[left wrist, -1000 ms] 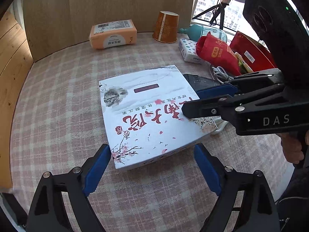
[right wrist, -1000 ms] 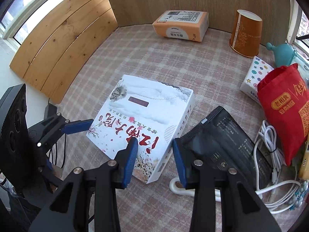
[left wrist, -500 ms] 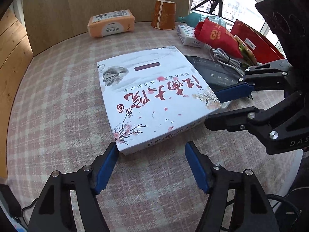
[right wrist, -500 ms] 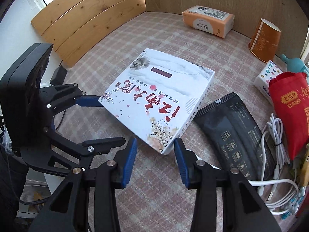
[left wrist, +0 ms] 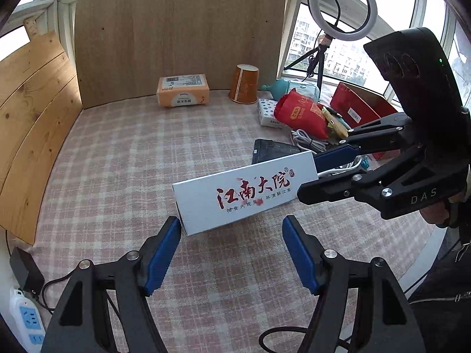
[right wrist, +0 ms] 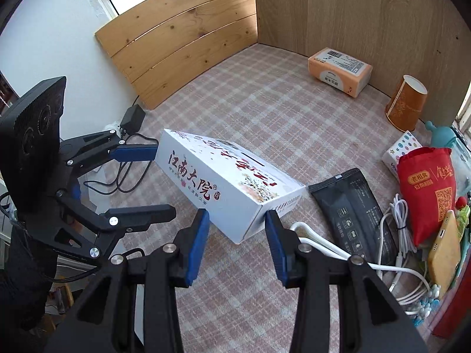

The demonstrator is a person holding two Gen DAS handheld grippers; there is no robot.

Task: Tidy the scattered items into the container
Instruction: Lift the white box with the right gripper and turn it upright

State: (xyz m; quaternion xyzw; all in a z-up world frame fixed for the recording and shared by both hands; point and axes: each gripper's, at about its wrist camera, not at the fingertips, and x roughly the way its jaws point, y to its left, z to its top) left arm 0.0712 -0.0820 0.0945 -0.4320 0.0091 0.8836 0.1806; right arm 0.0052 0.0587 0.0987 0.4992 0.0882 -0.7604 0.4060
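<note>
A white printed box (left wrist: 247,197) sits tilted on the checked desk (left wrist: 132,153), one long edge raised so its narrow side panel with red lettering faces the left wrist camera. Its long axis runs across that view, from lower left to upper right.

The left gripper (left wrist: 231,250) hovers just in front of the box's near left corner, jaws wide open and holding nothing; the left blue pad lies just beside that corner, though whether it touches cannot be told.

The right gripper (right wrist: 237,241) faces the opposite short end, its jaws open and set either side of that end's lower corner, not visibly pinching it. So each gripper stands at one end of the long axis, with the box between them.

To the right of the box lie a black pouch (right wrist: 353,209), white cables (right wrist: 391,229) and a red bag (right wrist: 426,188). A likely next move is steadying or opening the box from both ends.
</note>
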